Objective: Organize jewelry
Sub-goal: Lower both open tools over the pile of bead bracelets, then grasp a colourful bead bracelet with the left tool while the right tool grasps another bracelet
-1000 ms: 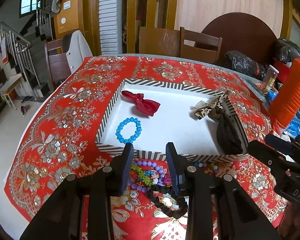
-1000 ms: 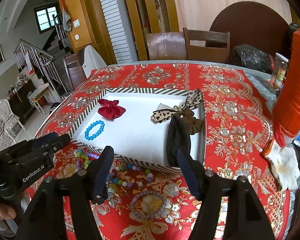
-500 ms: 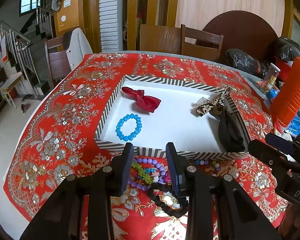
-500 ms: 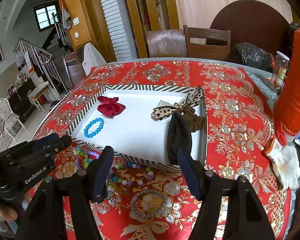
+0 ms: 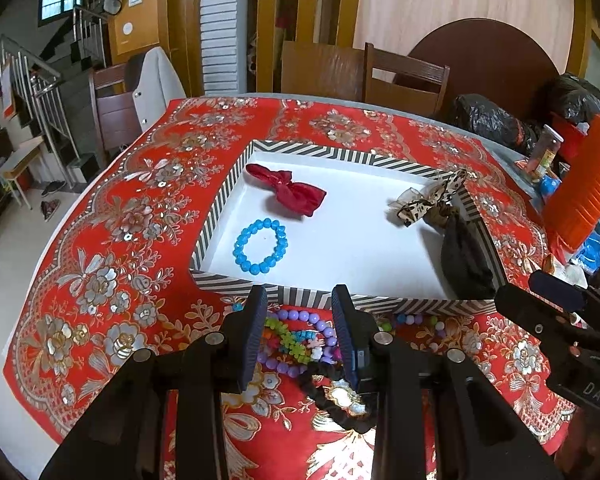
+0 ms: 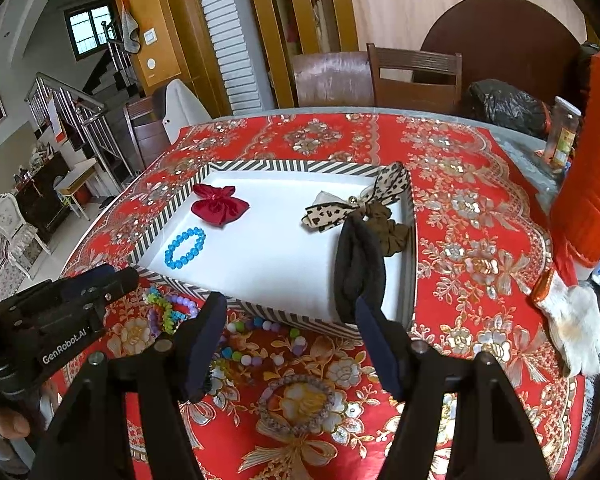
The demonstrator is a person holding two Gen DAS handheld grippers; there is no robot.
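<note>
A striped tray (image 5: 225,204) with a white floor holds a blue bead bracelet (image 5: 260,246), a red bow (image 5: 290,192), a leopard-print bow (image 5: 424,200) and a dark fabric piece (image 5: 466,256). My left gripper (image 5: 299,320) hovers open just in front of the tray, over a pile of bracelets: purple beads (image 5: 296,315), a green and multicolour one (image 5: 292,340), a black one (image 5: 332,396). My right gripper (image 6: 290,340) stands wide open above pastel beads (image 6: 260,340) and a grey bead bracelet (image 6: 296,404). Nothing is between either pair of fingers.
The red floral tablecloth (image 5: 112,280) covers the table. An orange ribbed container (image 6: 592,184), a jar (image 6: 562,136), black bags (image 6: 504,104) and a white glove (image 6: 572,324) crowd the right side. Wooden chairs (image 5: 404,80) stand behind the far edge.
</note>
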